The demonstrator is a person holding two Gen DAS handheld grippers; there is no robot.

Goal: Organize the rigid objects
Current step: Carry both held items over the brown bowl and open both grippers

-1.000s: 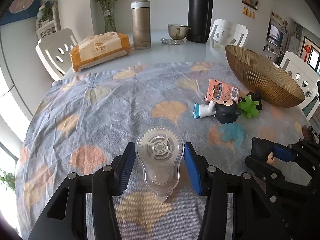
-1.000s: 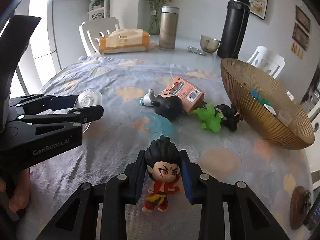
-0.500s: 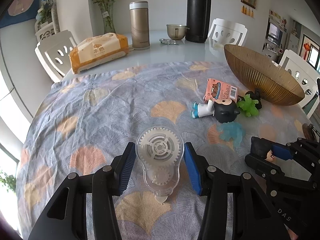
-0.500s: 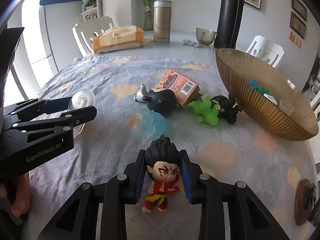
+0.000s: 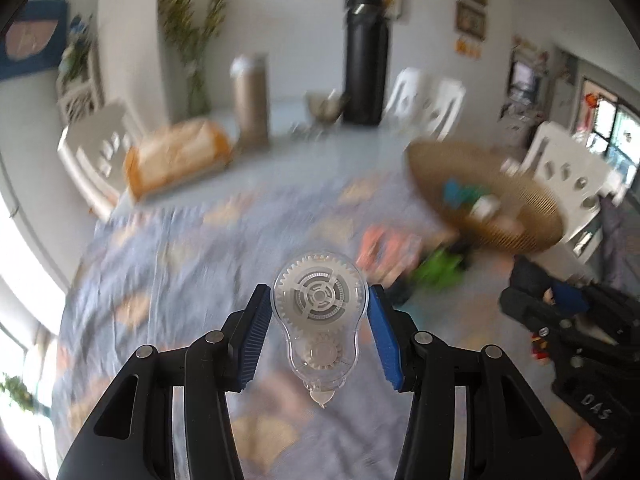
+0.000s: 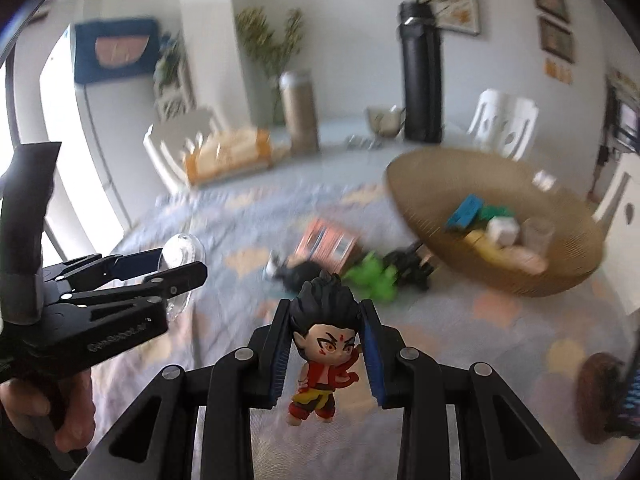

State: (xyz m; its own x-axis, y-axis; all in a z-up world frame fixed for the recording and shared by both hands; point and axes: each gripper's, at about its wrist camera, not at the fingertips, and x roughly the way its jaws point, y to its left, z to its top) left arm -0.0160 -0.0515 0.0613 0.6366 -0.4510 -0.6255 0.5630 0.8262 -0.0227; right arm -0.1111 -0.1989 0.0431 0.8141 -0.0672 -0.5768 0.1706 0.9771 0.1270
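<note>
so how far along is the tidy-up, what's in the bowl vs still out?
Done: several small items already lie in the woven bowl.
In hand: left gripper clamps the clear gear dispenser; right gripper clamps the red-robed figurine.
Left: orange box, dark figure, green toy and black toy on the cloth.

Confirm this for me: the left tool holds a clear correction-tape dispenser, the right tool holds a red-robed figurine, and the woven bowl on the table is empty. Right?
Not quite. The woven bowl is not empty: the right wrist view shows a blue block and several other small items already lying in it. The rest stands: the left tool holds the clear correction-tape dispenser, and the right tool holds the red-robed figurine.
</note>
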